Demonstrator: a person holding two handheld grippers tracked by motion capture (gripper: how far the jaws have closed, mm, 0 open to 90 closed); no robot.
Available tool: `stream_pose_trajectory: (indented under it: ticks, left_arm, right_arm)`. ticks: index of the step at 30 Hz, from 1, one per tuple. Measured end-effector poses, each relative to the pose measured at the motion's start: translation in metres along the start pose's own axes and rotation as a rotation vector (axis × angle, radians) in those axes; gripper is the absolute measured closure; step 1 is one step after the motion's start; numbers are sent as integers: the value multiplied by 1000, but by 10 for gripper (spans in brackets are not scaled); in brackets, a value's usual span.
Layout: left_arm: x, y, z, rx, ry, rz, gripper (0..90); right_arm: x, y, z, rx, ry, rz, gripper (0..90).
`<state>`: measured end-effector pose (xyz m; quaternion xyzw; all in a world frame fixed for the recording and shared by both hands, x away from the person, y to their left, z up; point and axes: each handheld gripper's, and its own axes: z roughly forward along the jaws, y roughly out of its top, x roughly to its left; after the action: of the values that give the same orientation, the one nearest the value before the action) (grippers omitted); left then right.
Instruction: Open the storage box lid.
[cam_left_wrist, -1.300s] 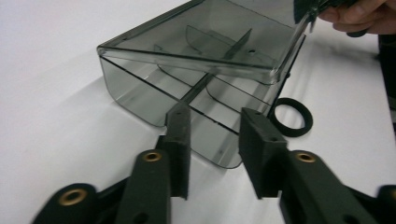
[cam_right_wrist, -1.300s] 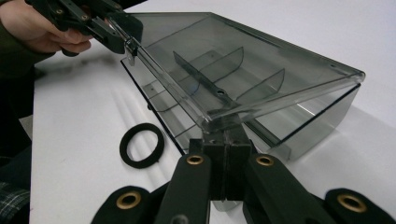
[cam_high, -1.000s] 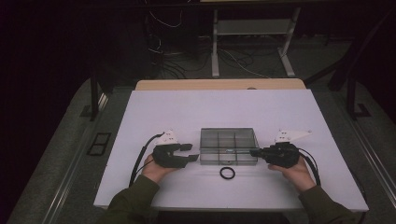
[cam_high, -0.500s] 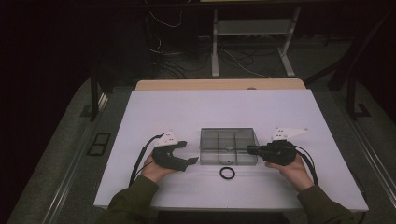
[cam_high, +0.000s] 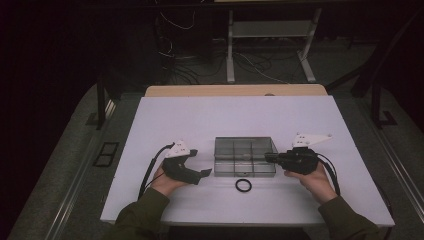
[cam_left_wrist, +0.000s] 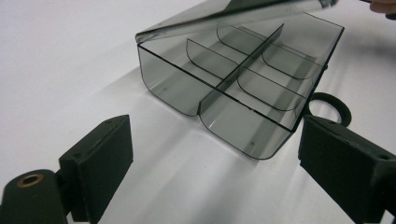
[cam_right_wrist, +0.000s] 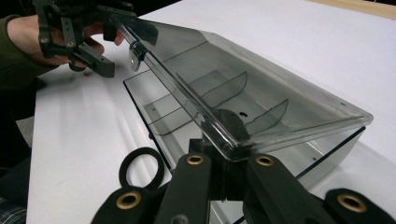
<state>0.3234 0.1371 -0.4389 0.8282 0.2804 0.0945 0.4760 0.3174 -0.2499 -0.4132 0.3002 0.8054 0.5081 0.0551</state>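
A smoky clear compartment box (cam_high: 245, 159) lies at the middle of the white table (cam_high: 200, 120). My right gripper (cam_high: 268, 158) (cam_right_wrist: 227, 161) is shut on the front edge of the box's lid (cam_right_wrist: 261, 98), which is tilted up over the dividers. A black ring (cam_high: 243, 185) (cam_right_wrist: 141, 168) (cam_left_wrist: 329, 105) lies just in front of the box. My left gripper (cam_high: 200, 164) (cam_left_wrist: 215, 140) stands open left of the box (cam_left_wrist: 243, 79). Its jaws have just been opening, with nothing between them. The left gripper (cam_right_wrist: 79, 32) also shows beyond the lid's far corner.
The table's front edge runs close under both forearms. A second, wooden table top (cam_high: 235, 90) butts against the far edge. Beyond it are a metal stand (cam_high: 270, 45) and cables on a dark floor. Bare white surface lies on both sides of the box.
The left gripper's jaws have spread apart while the hand stayed in place. The right gripper has edged slightly left at the box's right side.
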Motion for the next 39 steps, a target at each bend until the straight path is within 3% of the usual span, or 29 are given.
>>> stream_pose_trajectory:
  ticks: [4, 39]
  left_arm:
    - [1, 0, 1, 6, 23, -11, 0]
    - [2, -1, 0, 3, 17, -17, 13]
  right_arm:
    - [-1, 2, 0, -6, -2, -5, 894]
    - [-13, 28, -4, -38, -14, -30, 895]
